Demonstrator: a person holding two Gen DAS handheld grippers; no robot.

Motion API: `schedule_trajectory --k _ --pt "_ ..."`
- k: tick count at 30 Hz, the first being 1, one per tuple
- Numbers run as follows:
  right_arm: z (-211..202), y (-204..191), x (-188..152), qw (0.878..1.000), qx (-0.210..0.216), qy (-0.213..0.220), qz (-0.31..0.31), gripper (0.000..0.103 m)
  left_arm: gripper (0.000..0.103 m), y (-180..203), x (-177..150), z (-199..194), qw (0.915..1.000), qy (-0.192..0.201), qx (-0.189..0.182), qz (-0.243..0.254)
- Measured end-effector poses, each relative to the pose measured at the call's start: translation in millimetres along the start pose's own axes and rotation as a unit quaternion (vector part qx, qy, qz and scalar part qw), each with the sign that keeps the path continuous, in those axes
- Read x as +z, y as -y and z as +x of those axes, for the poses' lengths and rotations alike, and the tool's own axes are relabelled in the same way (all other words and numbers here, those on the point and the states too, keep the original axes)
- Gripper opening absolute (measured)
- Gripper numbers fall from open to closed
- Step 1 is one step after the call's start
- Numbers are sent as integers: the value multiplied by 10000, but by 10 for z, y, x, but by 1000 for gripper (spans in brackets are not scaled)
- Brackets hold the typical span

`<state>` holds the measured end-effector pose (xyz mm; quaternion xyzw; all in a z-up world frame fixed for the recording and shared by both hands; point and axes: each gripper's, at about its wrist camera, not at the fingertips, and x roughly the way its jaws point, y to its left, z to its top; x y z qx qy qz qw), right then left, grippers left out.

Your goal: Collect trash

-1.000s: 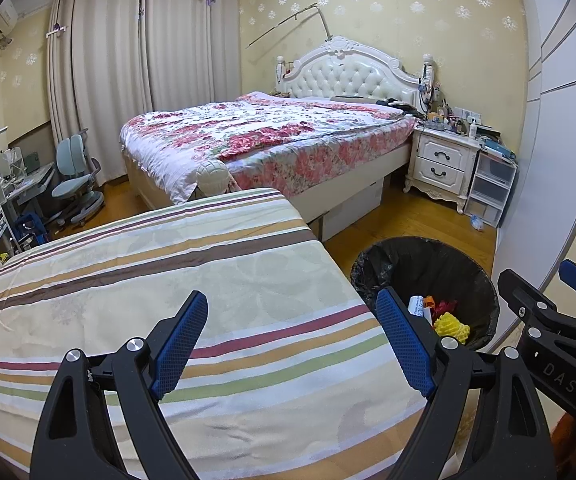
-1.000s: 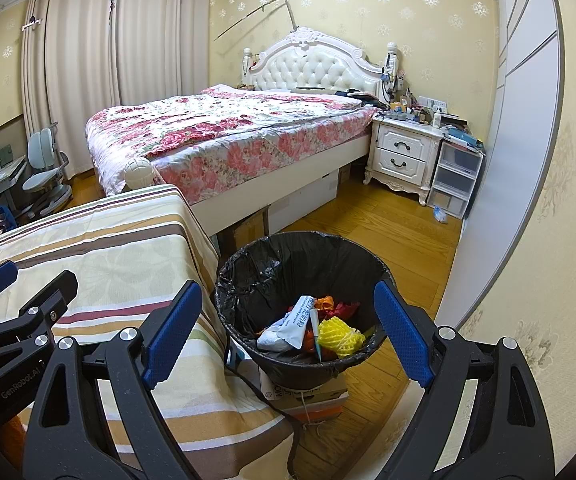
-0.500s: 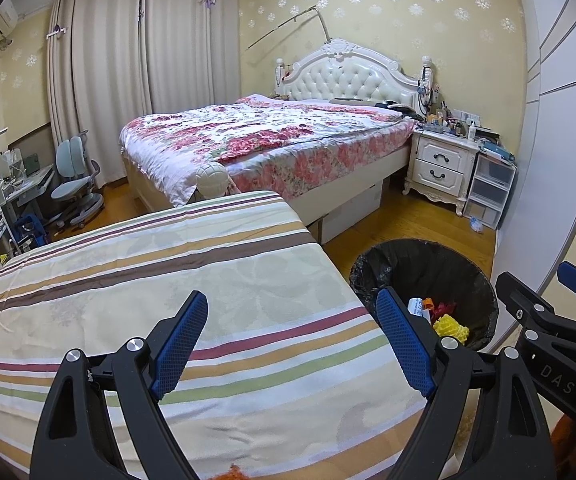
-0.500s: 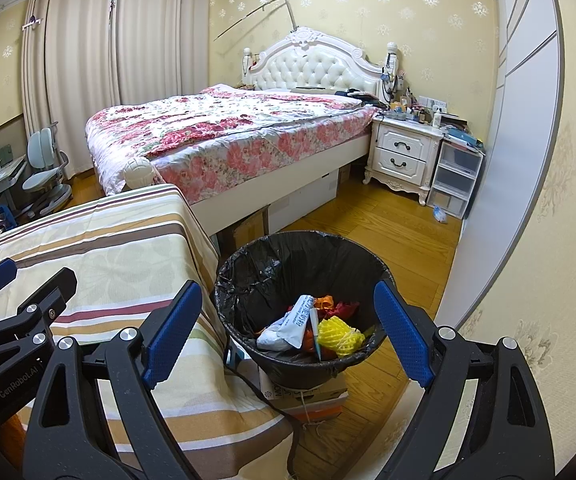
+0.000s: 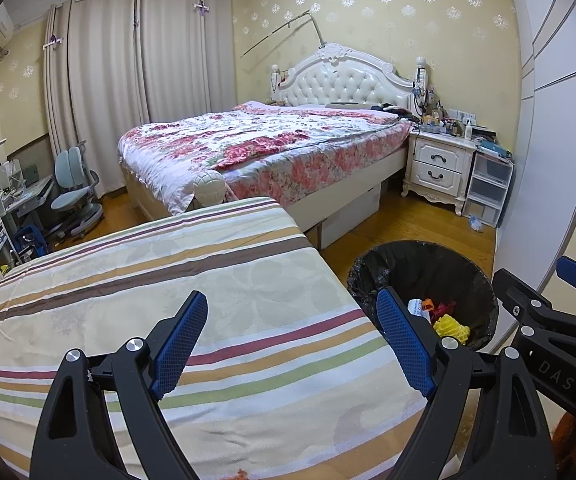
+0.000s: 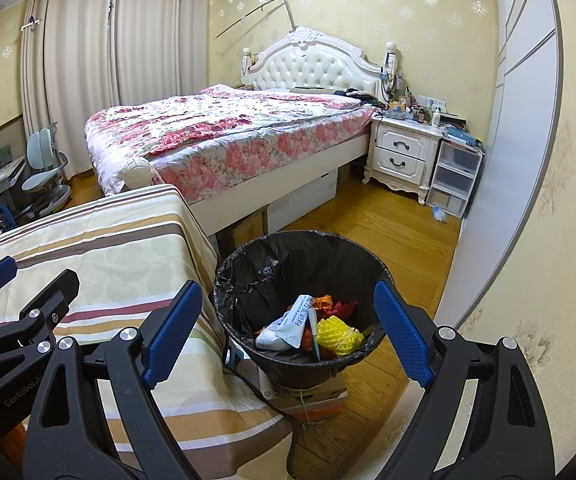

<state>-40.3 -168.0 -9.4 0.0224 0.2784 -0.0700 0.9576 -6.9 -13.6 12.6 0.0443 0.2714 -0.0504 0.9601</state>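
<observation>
Bin: black-lined trash bin [image 6: 300, 308] on the wood floor [image 6: 388, 232], just beside the corner of the striped surface, propped on a cardboard box [image 6: 308, 392].
Trash: already inside the bin, namely a yellow foam net [image 6: 338, 334], a white wrapper [image 6: 288, 322] and orange and red scraps [image 6: 334, 306]; none visible on the striped cloth, save a tiny orange speck [image 5: 242, 473] at the bottom edge of the left view, too small to identify.
Left tool: left gripper [image 5: 292, 344] spread wide, empty, hovering over the striped cloth.
Right tool: right gripper [image 6: 288, 334] spread wide, empty, poised above the bin mouth.
Step in hand: likely between drops, looking for the next piece.
Doing it well: keep both jaws wide while scanning; approach any scrap from above with the pads straddling it; pinch foam and thin wrappers lightly; carry fully over the rim before letting go; avoid nudging the bin, since the box under it looks like a shaky base.
Possible leftover: small pale scrap [image 6: 440, 214] on the floor near the plastic drawers [image 6: 454, 178], possibly litter, hard to tell.
Surface: striped cloth [image 5: 176, 292] in cream, brown, red and green, soft and slightly wrinkled.
Room: bedroom with a floral-quilted bed [image 5: 264, 144], white nightstand [image 5: 440, 168], drawn curtains [image 5: 128, 80], desk chair [image 5: 74, 188] at far left, patterned wallpaper.
</observation>
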Motion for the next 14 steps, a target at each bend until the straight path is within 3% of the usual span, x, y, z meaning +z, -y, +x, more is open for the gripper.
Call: schedule_trajectory --k 14 --pt "24 -23 -90 9999 64 -52 -58 86 85 -193 -6 136 9995 -183 188 -164"
